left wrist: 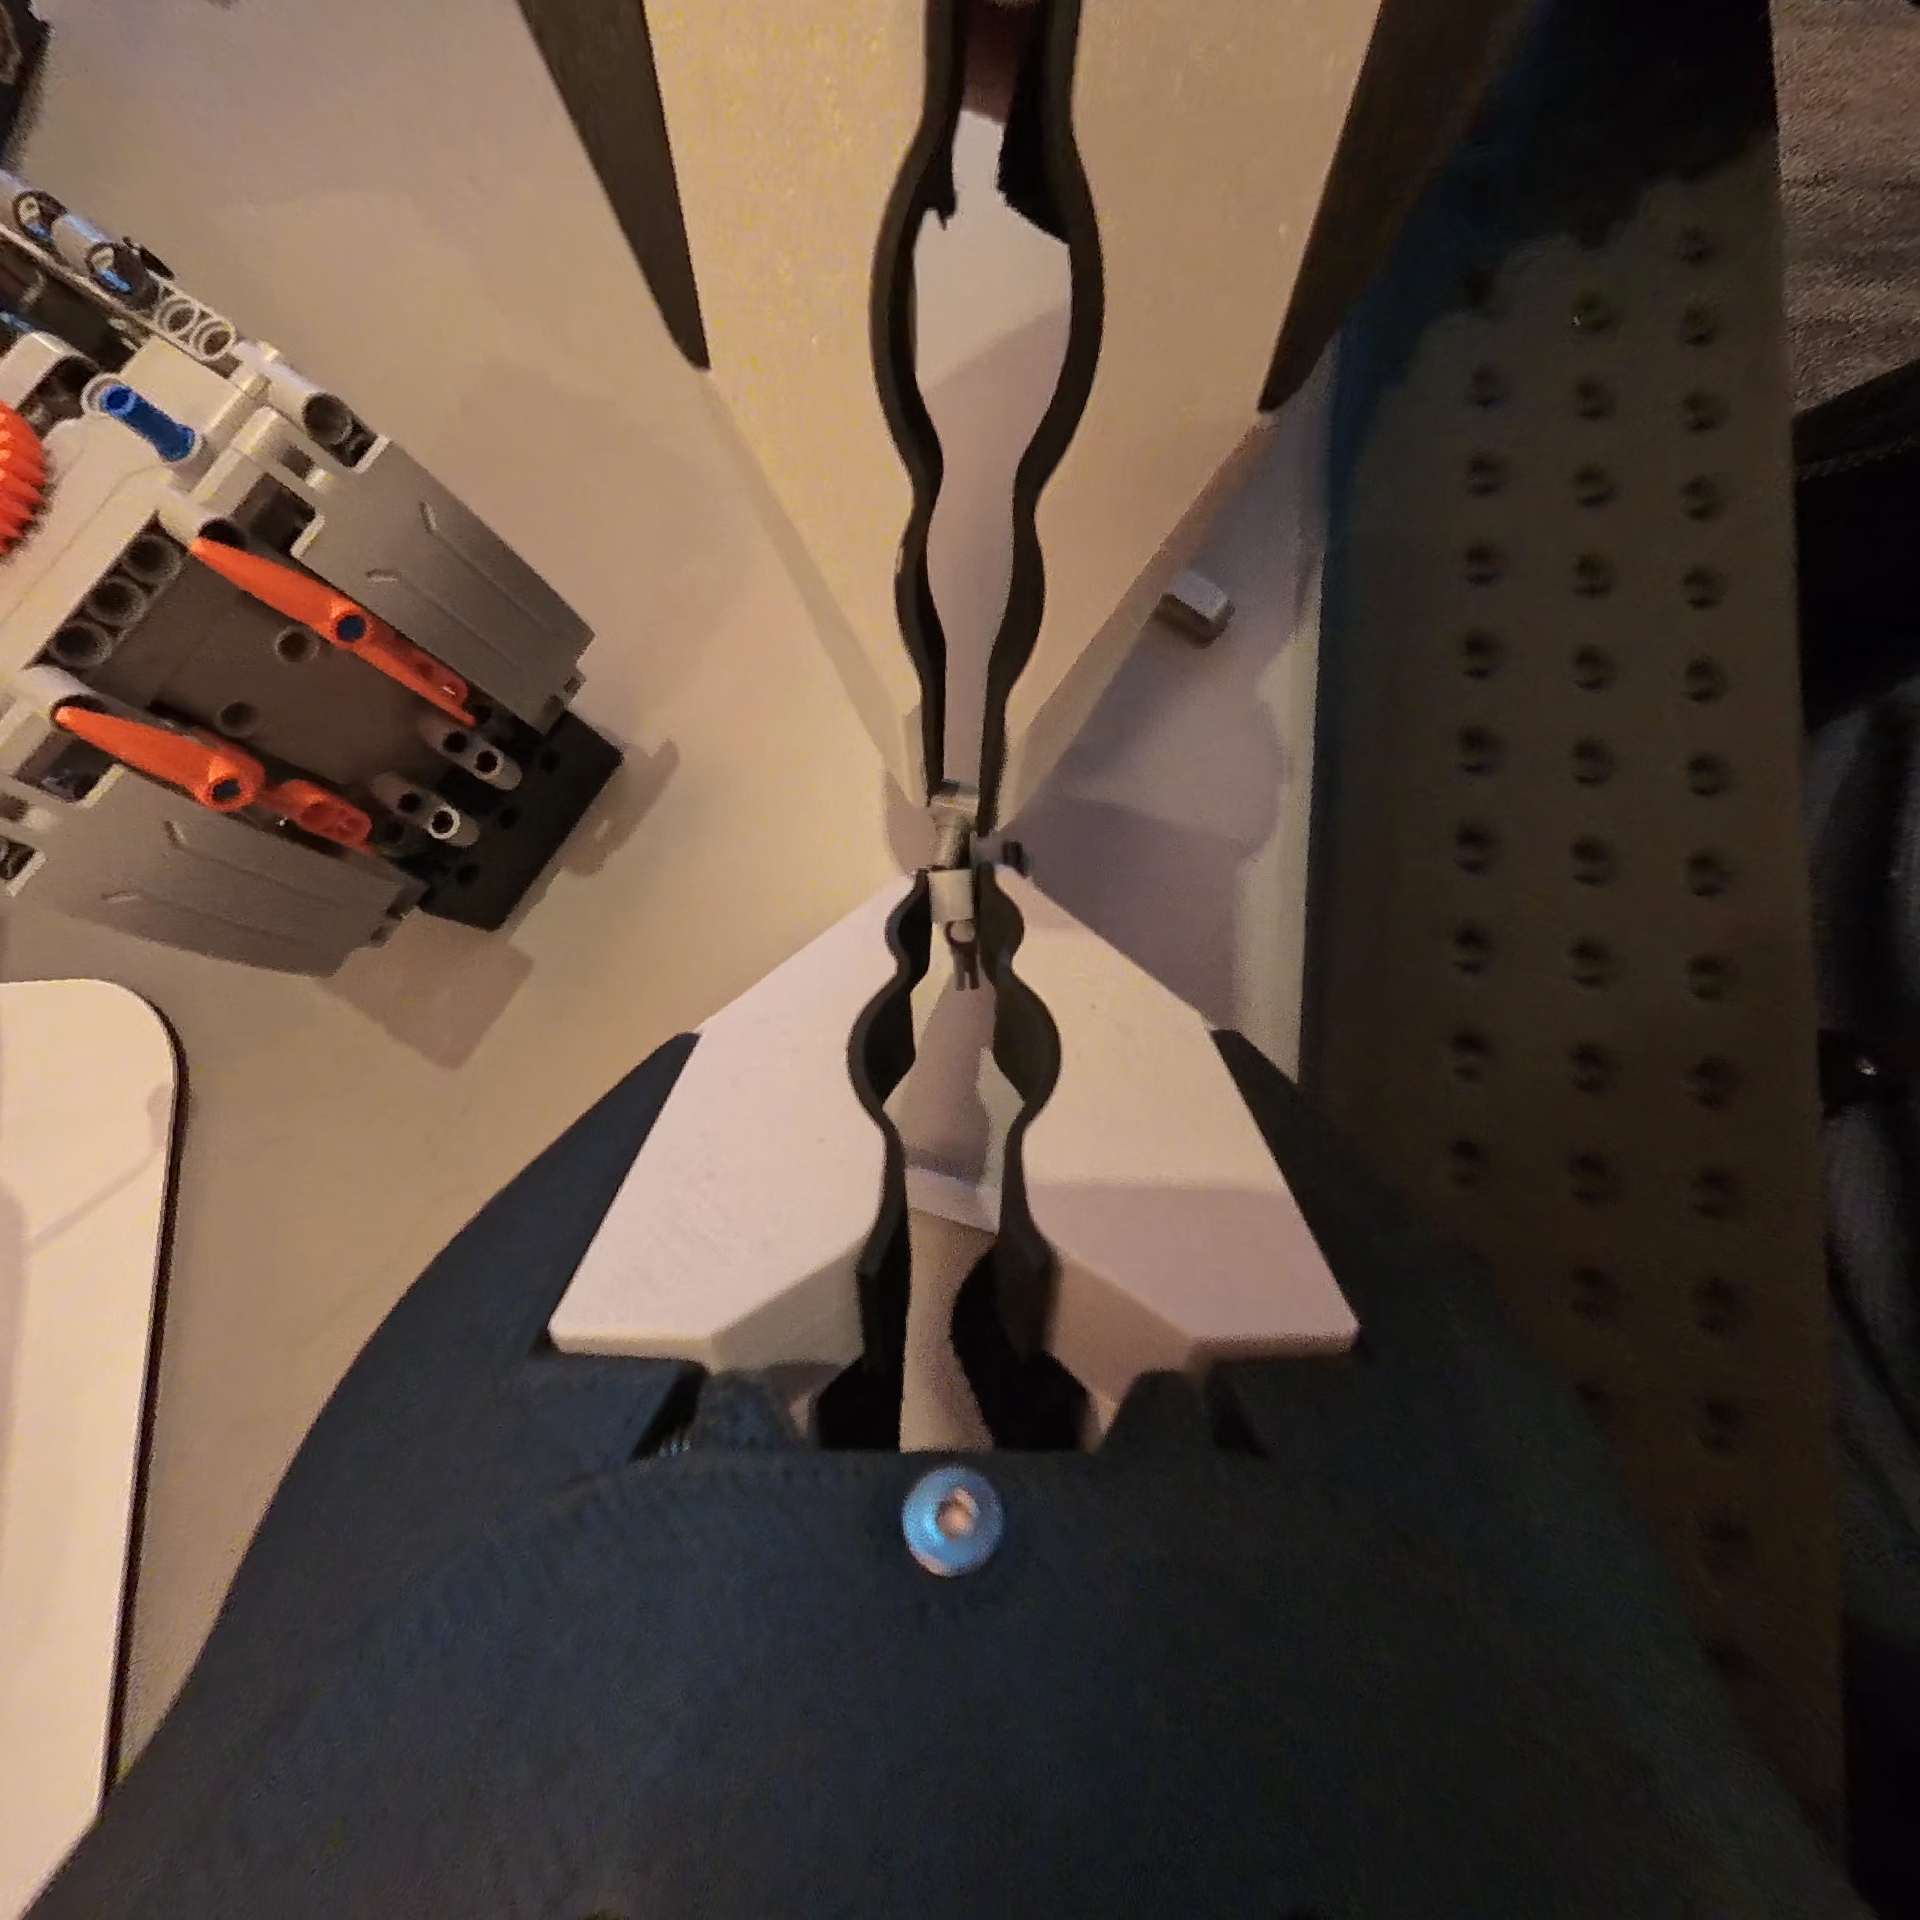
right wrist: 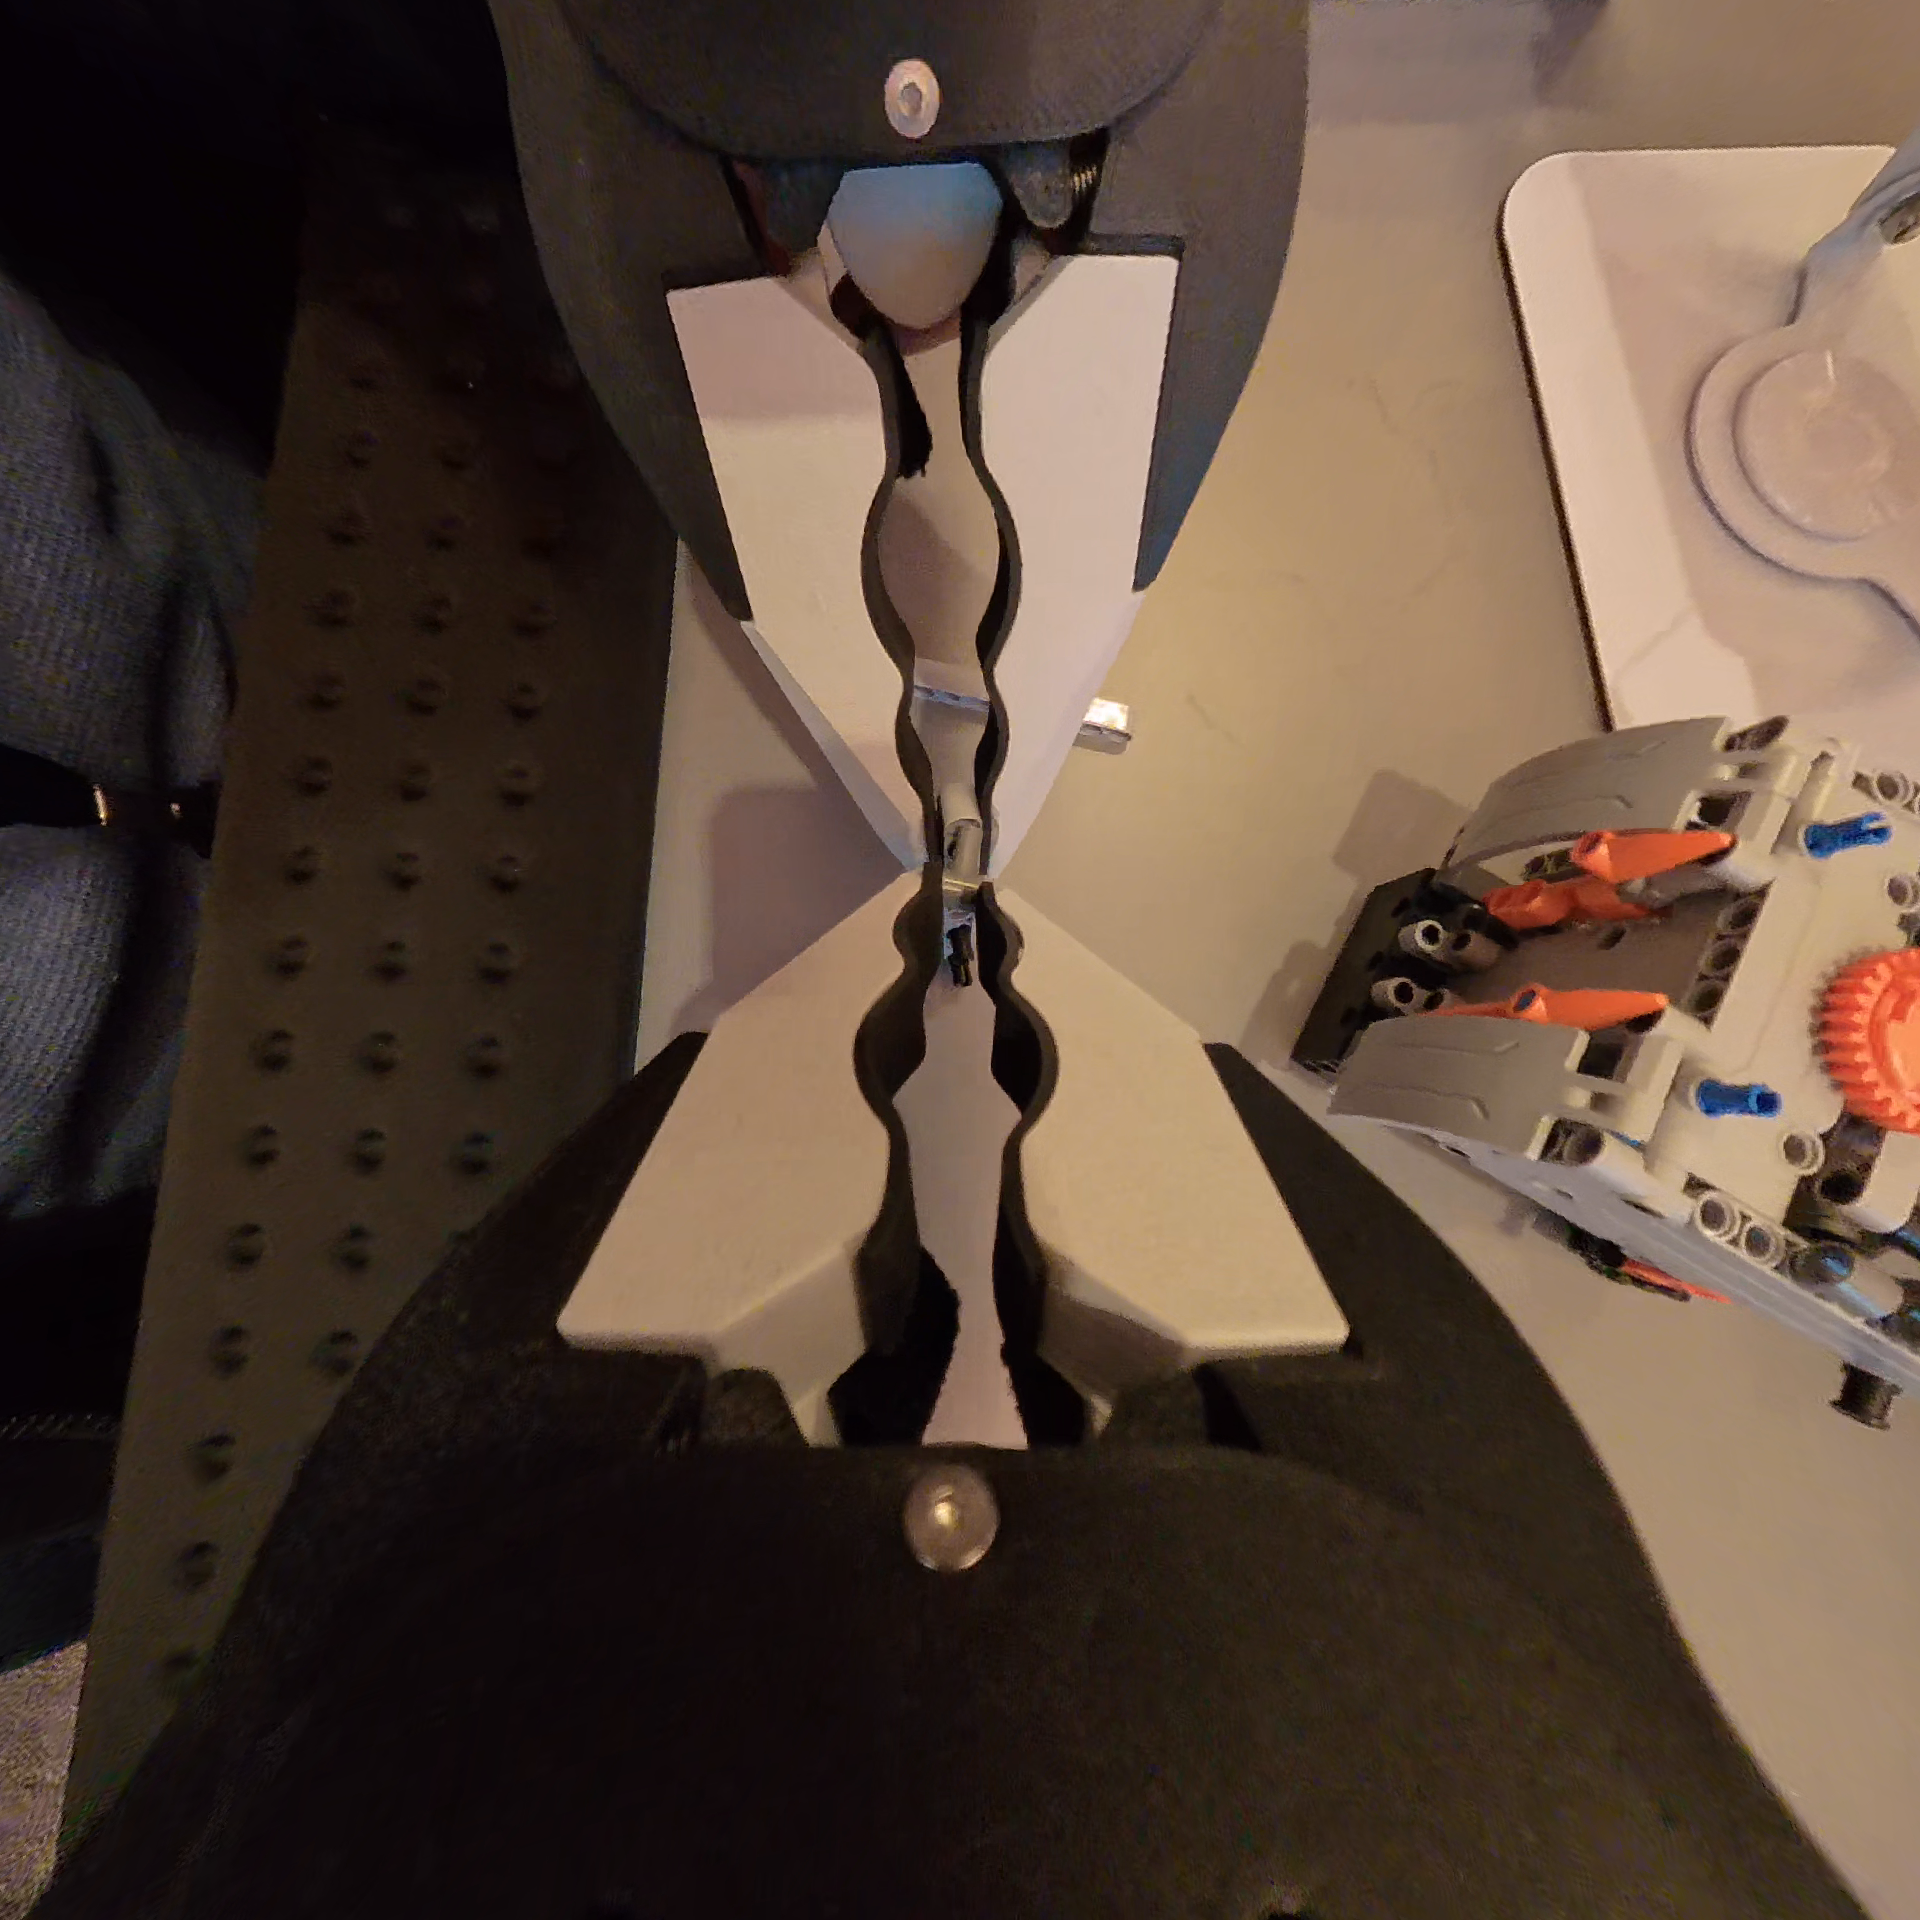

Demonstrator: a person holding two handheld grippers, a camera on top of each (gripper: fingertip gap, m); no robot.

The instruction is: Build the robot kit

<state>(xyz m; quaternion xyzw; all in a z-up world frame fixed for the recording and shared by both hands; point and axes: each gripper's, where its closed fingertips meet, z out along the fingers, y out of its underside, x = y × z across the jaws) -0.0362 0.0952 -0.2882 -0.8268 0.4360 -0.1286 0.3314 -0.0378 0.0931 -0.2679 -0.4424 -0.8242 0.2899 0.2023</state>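
Left wrist view, nearest first: the left gripper (left wrist: 961,914) has its fingers (left wrist: 894,1049) drawn nearly together, pinching the near end of a small grey connector piece (left wrist: 954,891), with a thin dark pin (left wrist: 966,961) lying back between the pads. Tip to tip against it from the far side comes the right gripper (left wrist: 961,800), equally narrowed, nipping the far end of the same small grey assembly. The long axis of the piece runs near-to-far, straight along both pairs of fingers, so the two grippers face each other along one line above the white desk (left wrist: 416,1091).

In the right wrist view the same meeting shows reversed: the right gripper (right wrist: 961,904) is near, the left gripper (right wrist: 961,821) is far, and the grey connector piece (right wrist: 961,836) bridges the two tips.

To the left in the left view, well apart from the tips, sits a grey brick-built model (left wrist: 260,665) with orange levers. A loose small grey brick (left wrist: 1195,608) lies right of the far fingers. A dark studded baseplate (left wrist: 1558,831) runs along the right edge.
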